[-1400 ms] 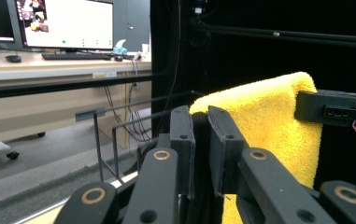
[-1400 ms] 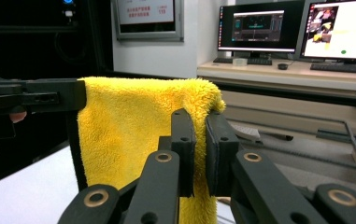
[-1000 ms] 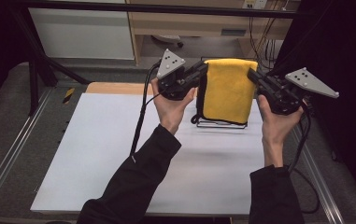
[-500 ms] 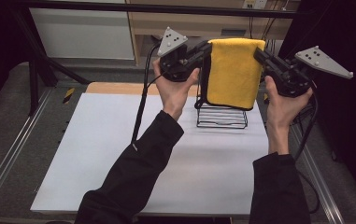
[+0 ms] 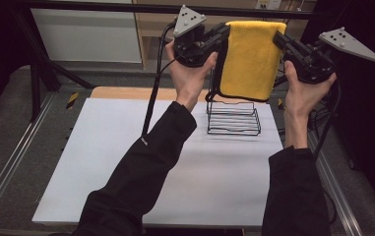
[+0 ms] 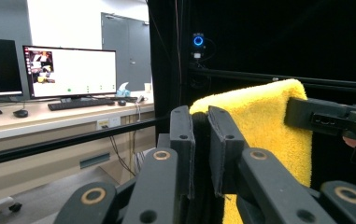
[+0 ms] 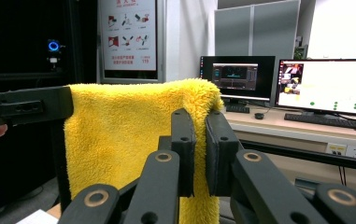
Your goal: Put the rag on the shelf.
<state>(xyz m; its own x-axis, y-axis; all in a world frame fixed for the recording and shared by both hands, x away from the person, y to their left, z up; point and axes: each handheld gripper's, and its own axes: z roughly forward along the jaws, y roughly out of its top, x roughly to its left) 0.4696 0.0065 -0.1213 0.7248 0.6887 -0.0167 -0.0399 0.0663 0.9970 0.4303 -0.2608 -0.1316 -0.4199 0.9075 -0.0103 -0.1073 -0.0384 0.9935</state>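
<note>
two claws pinch towel (image 5: 251, 59) top corners, left claw (image 5: 223, 33), right claw (image 5: 279, 40) | towel hangs stretched above rack (image 5: 233, 117) on bench (image 5: 126, 162) | risk: uneven pull or thin bite slips a corner, towel sags, snags rack wires

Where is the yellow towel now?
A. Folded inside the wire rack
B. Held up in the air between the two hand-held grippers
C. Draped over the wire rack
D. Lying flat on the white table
B: each hand-held gripper, left and right, pinches a top corner of the towel, which hangs above the rack.
</note>
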